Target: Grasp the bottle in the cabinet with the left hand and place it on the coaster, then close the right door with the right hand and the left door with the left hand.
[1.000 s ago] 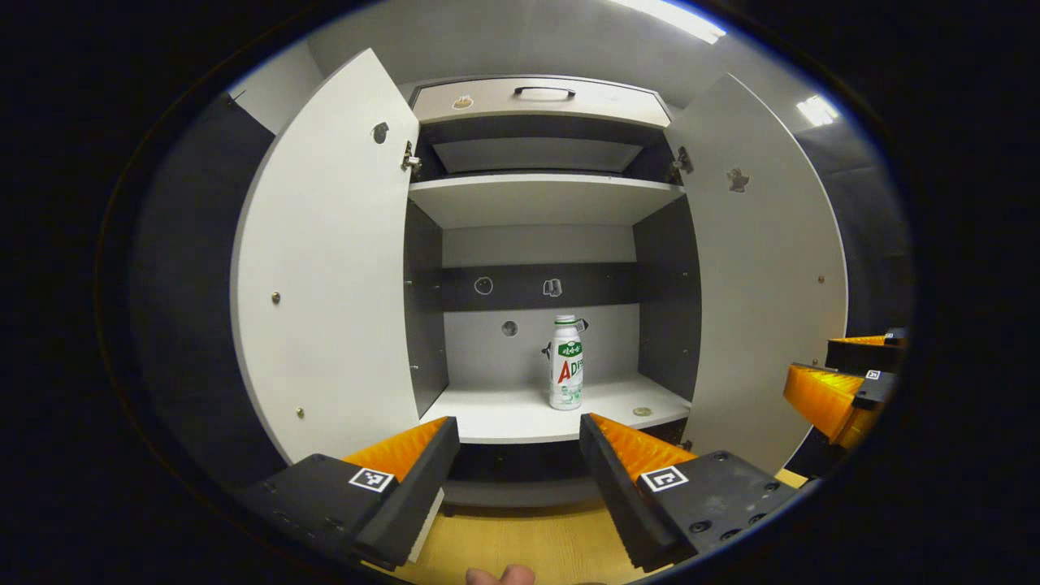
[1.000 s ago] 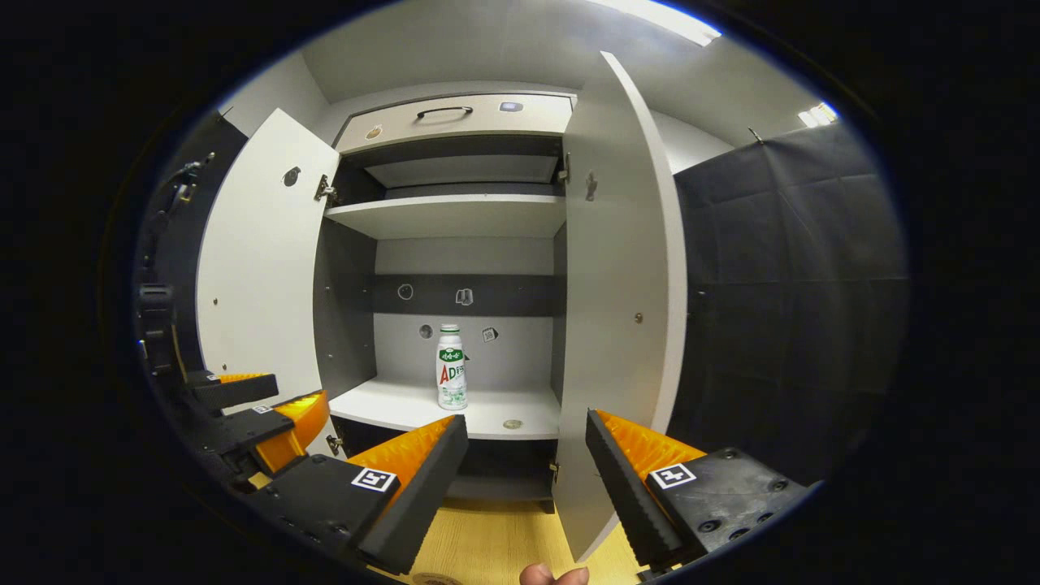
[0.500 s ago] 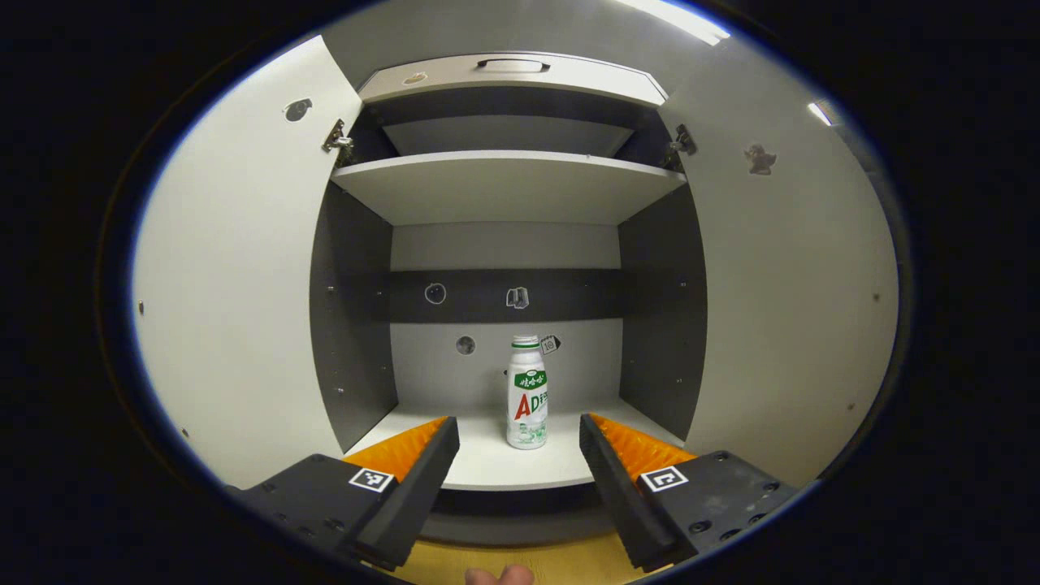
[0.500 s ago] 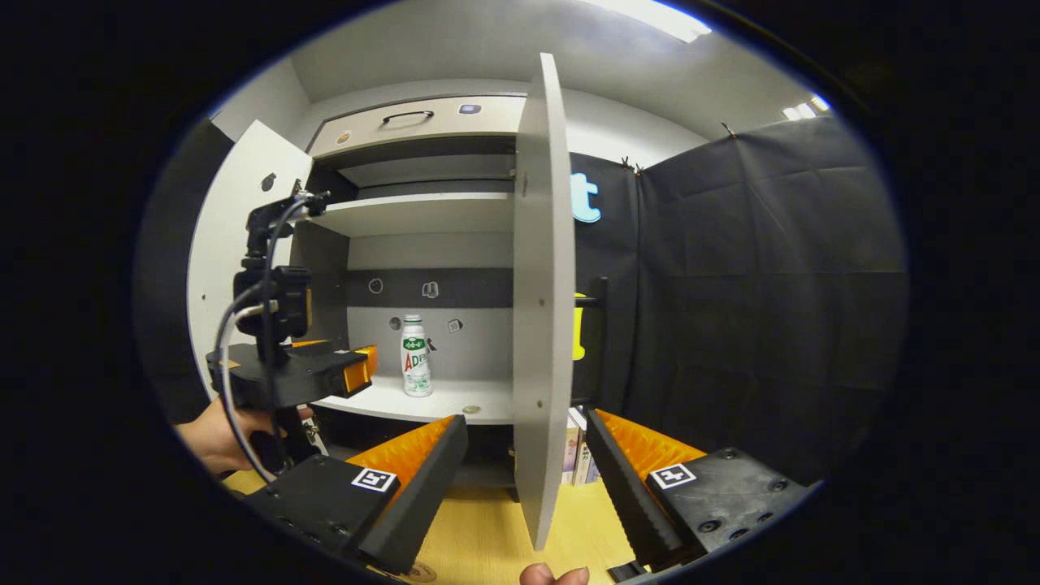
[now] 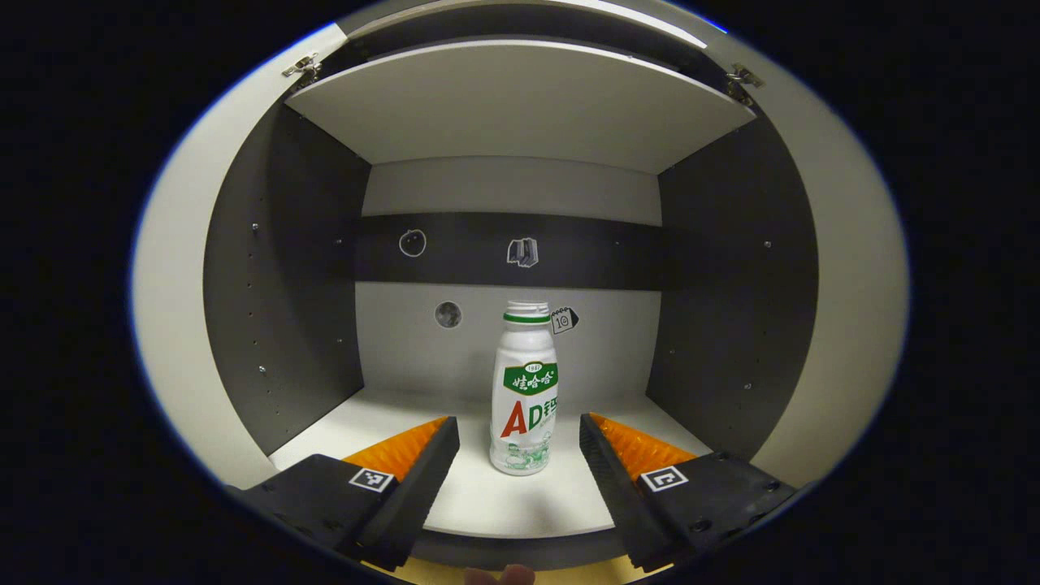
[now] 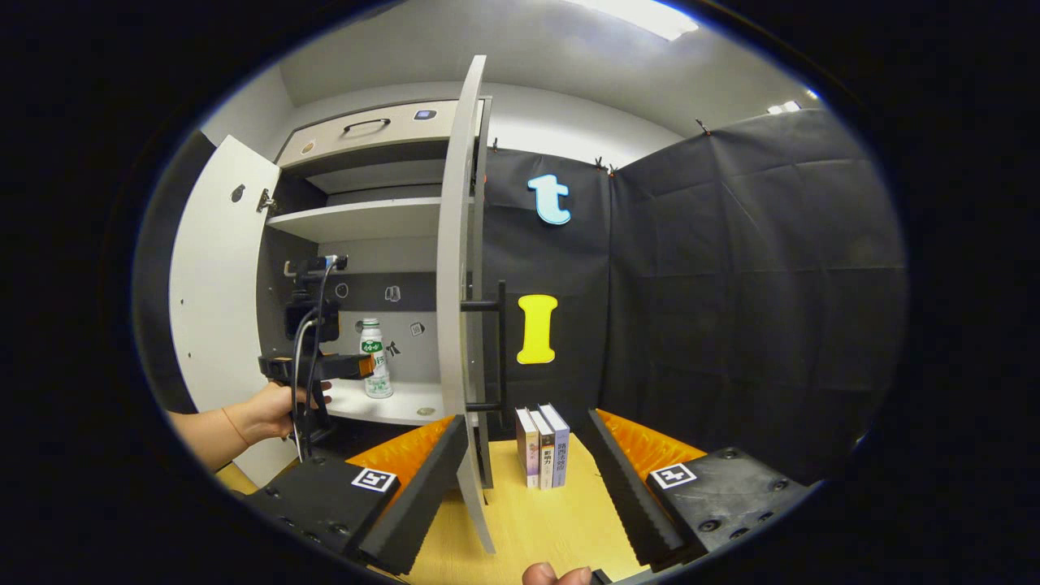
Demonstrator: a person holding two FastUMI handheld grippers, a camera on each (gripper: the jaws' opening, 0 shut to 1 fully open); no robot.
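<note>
Left gripper view: smooth white plastic bottle (image 5: pixel 524 390), cylindrical w/ narrower neck, stands upright mid-shelf (image 5: pixel 561 496), nearer the front edge. Left tongs (image 5: pixel 518 443) spread wide either side of it, ribbed pads, not touching. Right gripper view: right tongs (image 6: pixel 526 447) wide, holding nothing, flat matte right door (image 6: pixel 457 325) edge-on between them; books (image 6: pixel 543 447) upright on wood-grain counter (image 6: pixel 561 528).

The left gripper (image 5: pixel 518 439) is held level and pointing forward, its fingers (image 5: pixel 422 455) spread wide apart and gripping nothing. A hand (image 6: pixel 280 406) grips its handle from below. The right gripper (image 6: pixel 526 455) is likewise level, fingers (image 6: pixel 626 479) parted and empty.
</note>
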